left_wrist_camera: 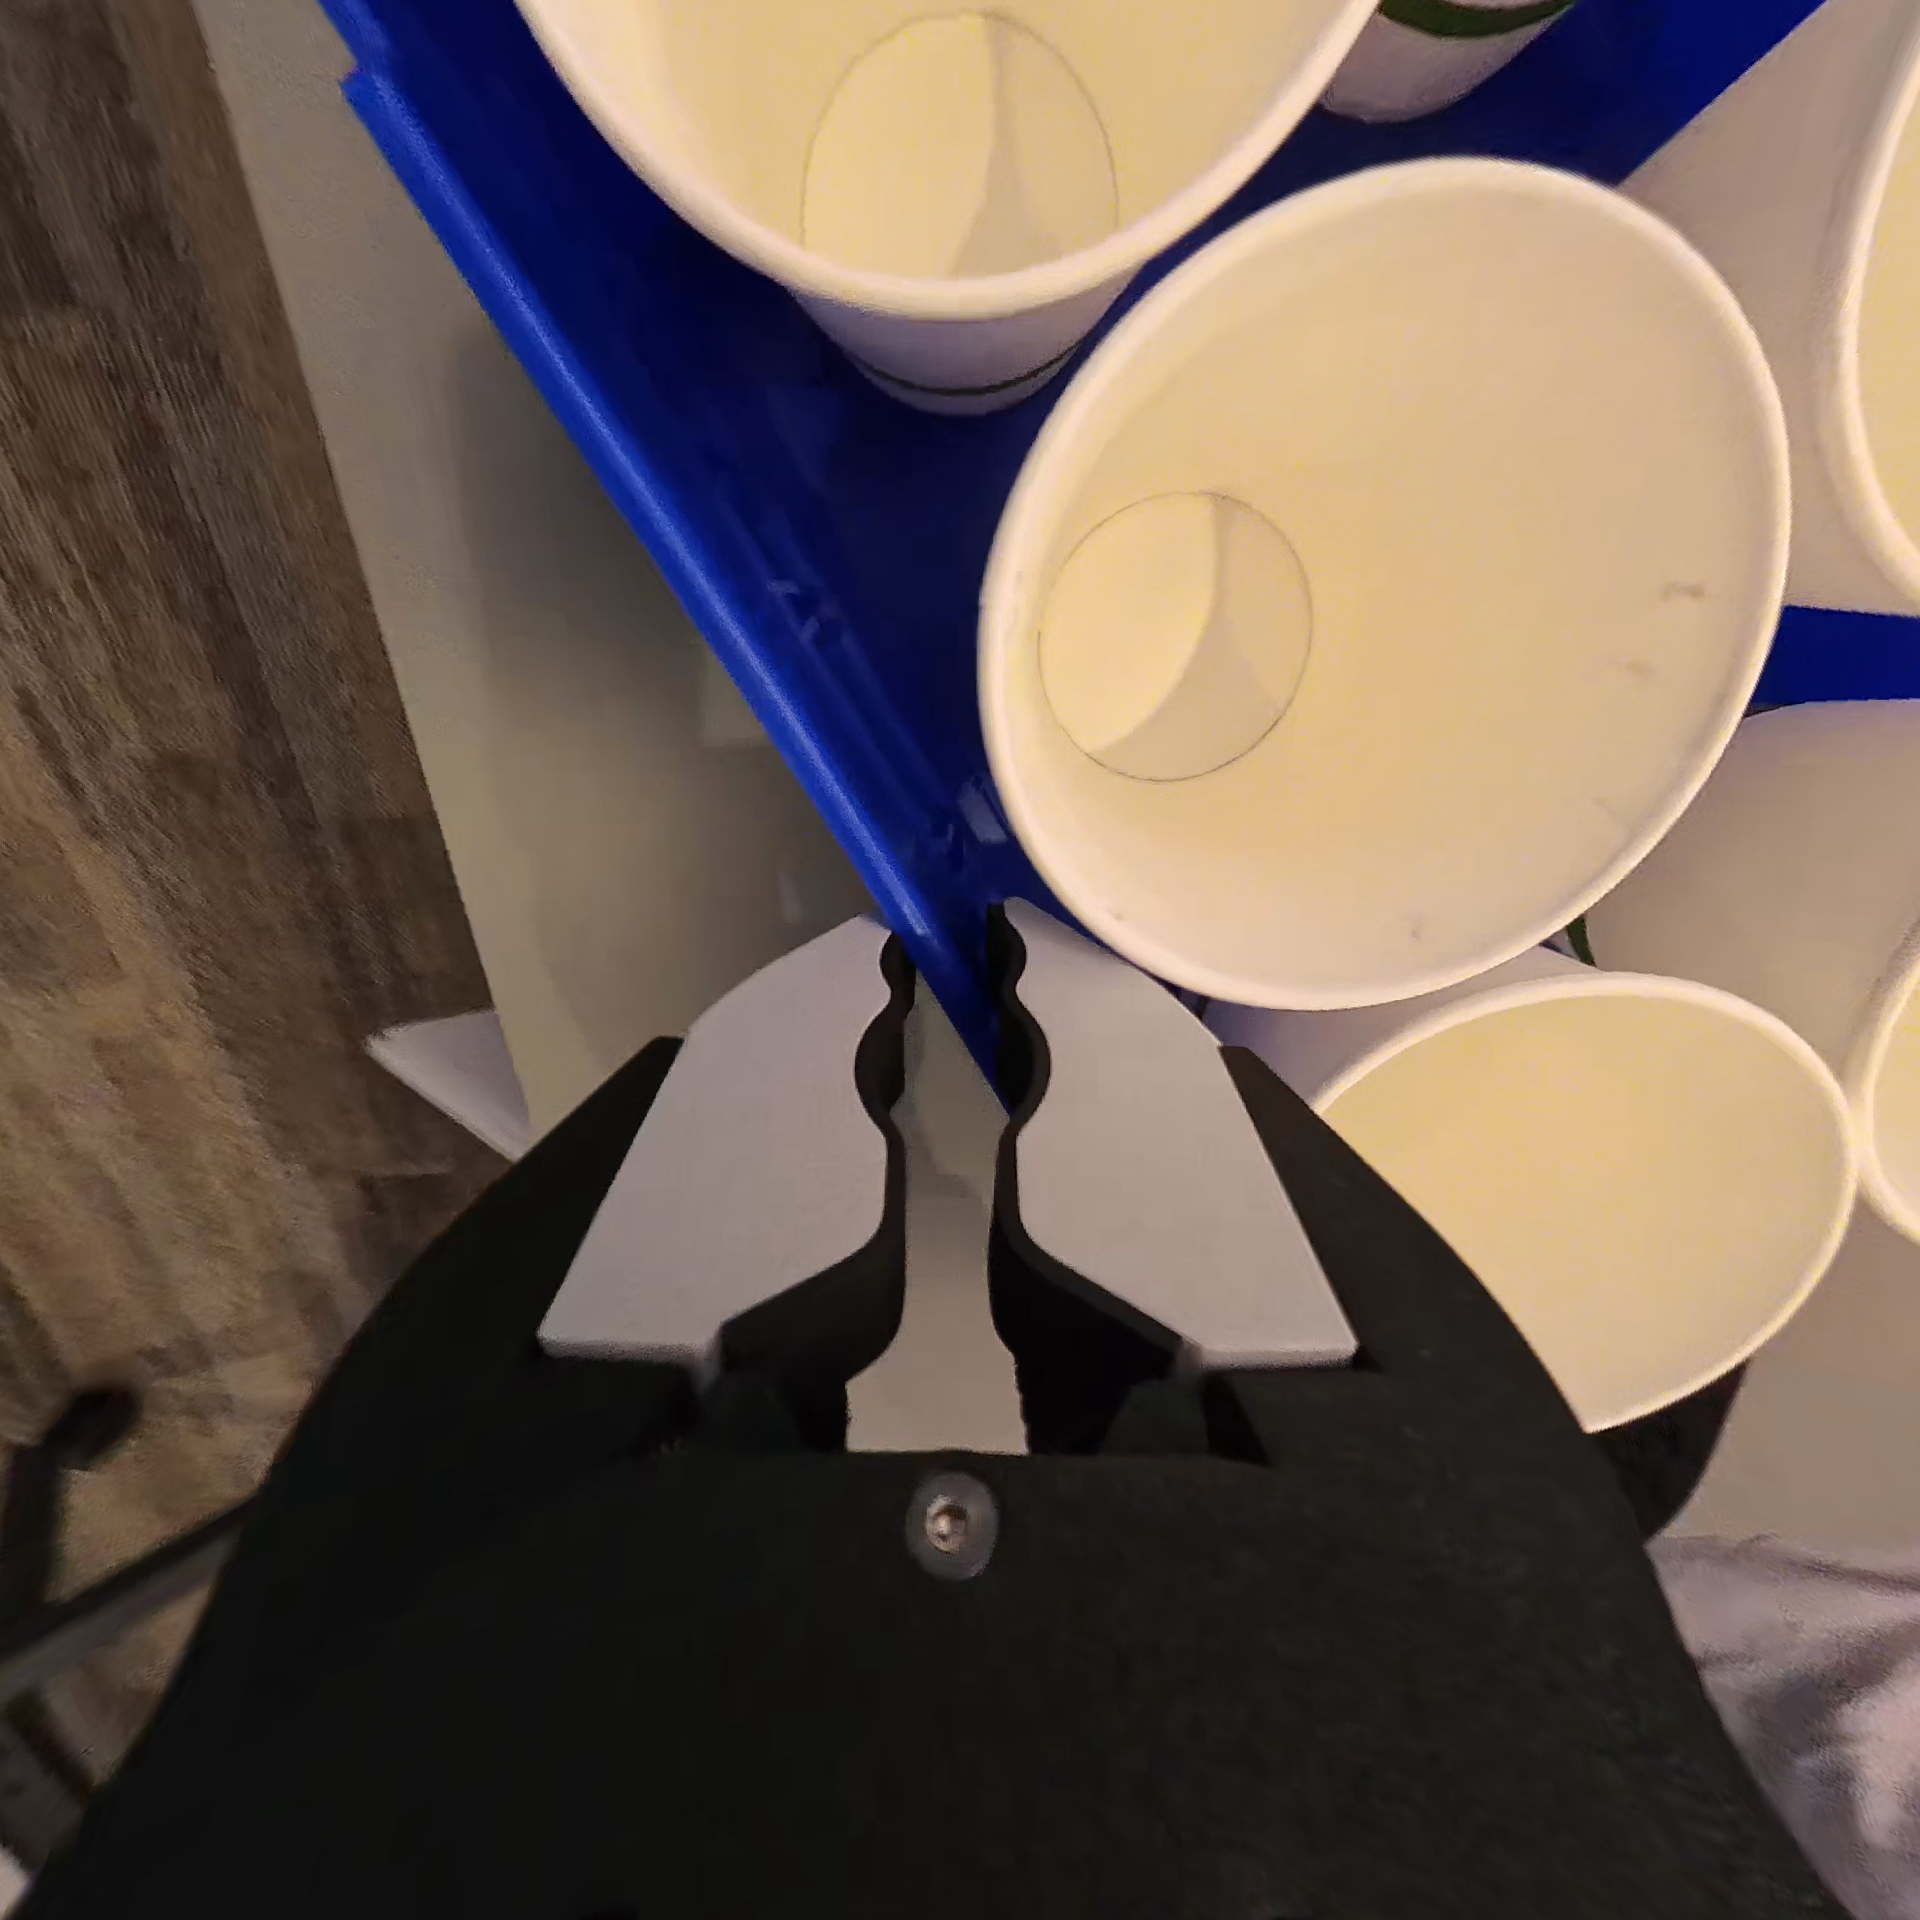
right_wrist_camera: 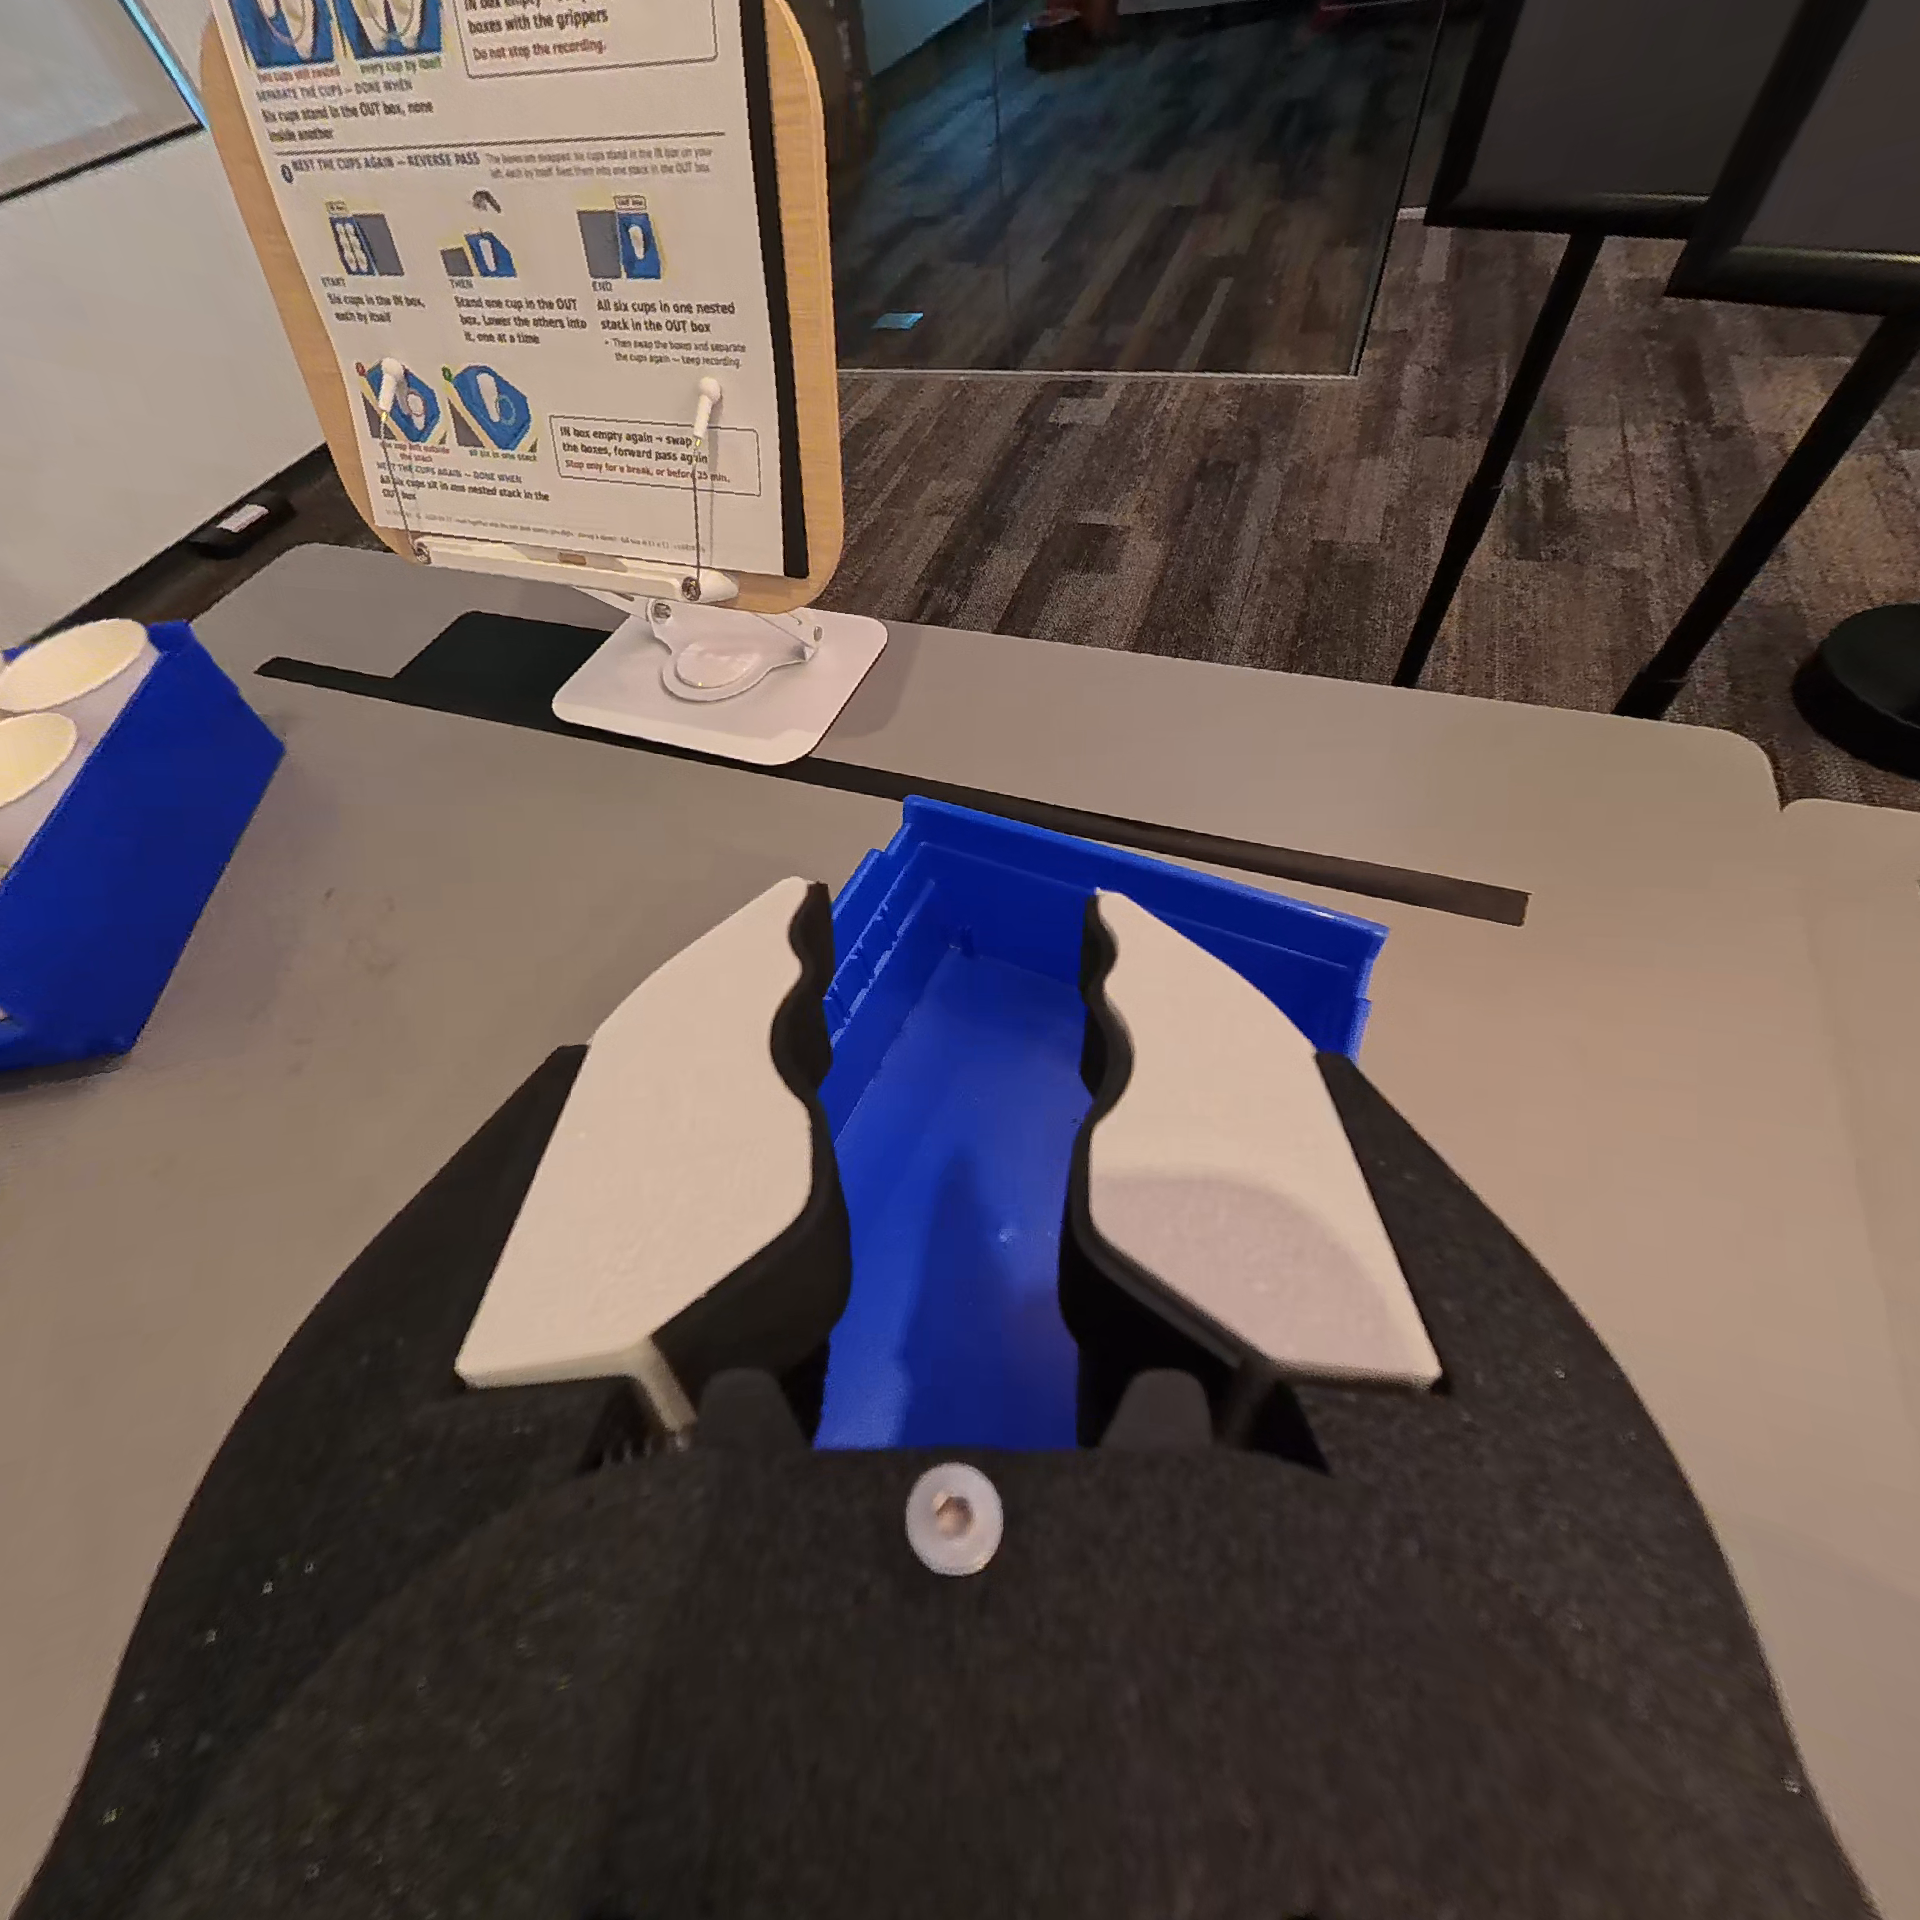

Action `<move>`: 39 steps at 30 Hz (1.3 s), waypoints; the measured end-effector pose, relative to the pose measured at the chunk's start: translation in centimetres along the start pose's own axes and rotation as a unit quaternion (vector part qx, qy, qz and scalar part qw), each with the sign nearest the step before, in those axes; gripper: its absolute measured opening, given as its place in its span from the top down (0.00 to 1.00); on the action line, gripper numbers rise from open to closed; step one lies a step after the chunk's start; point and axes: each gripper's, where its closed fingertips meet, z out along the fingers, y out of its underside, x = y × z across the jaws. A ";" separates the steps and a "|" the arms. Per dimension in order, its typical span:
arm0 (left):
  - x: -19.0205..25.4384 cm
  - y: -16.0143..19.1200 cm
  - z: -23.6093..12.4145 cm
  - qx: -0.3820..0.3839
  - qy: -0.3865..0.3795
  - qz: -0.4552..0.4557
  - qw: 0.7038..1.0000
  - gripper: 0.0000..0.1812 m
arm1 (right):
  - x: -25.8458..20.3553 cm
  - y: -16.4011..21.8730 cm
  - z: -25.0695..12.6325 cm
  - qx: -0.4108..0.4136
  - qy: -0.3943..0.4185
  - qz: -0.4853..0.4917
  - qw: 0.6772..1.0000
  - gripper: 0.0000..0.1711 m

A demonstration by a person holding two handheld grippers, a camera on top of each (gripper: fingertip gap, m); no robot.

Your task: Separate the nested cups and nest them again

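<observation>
left gripper (left_wrist_camera: 951, 940) is nearly closed, pinching the rim of the blue bin (left_wrist_camera: 665, 499) full of cups (left_wrist_camera: 1382, 582); right gripper (right_wrist_camera: 951, 914) hangs open over an empty bin (right_wrist_camera: 956, 1143).

The left gripper (left_wrist_camera: 948, 935) points steeply downward, its two grey-and-black fingers (left_wrist_camera: 774, 1132) drawn close with only a narrow slit between them. The right gripper (right_wrist_camera: 951, 914) is angled forward and down, its fingers (right_wrist_camera: 675, 1122) spread well apart, nothing between them.
</observation>
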 end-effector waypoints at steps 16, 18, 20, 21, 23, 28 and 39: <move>3.0 -5.6 1.0 0.002 0.040 0.200 0.979 0.93 | -0.8 0.7 2.1 -0.037 0.025 -0.040 0.998 0.74; 2.9 -5.4 1.0 0.003 0.048 0.204 0.978 0.93 | -0.6 0.9 2.4 -0.044 0.030 -0.044 0.998 0.74; 2.7 -5.0 0.9 0.002 0.049 0.216 0.975 0.92 | -0.6 1.0 2.7 -0.048 0.031 -0.044 0.997 0.74; 2.6 -4.9 0.9 0.000 0.049 0.222 0.974 0.92 | -0.5 1.1 2.8 -0.051 0.031 -0.044 0.997 0.74; 2.4 -4.7 0.8 -0.001 0.047 0.228 0.973 0.92 | -0.5 1.2 3.0 -0.055 0.034 -0.046 0.997 0.74; 2.1 -4.7 0.8 0.003 0.052 0.213 0.976 0.92 | -0.4 1.5 3.4 -0.064 0.038 -0.049 0.996 0.74; 2.0 -5.1 0.5 0.050 0.043 0.191 0.979 0.91 | -0.2 2.1 4.3 -0.079 0.037 -0.051 0.995 0.74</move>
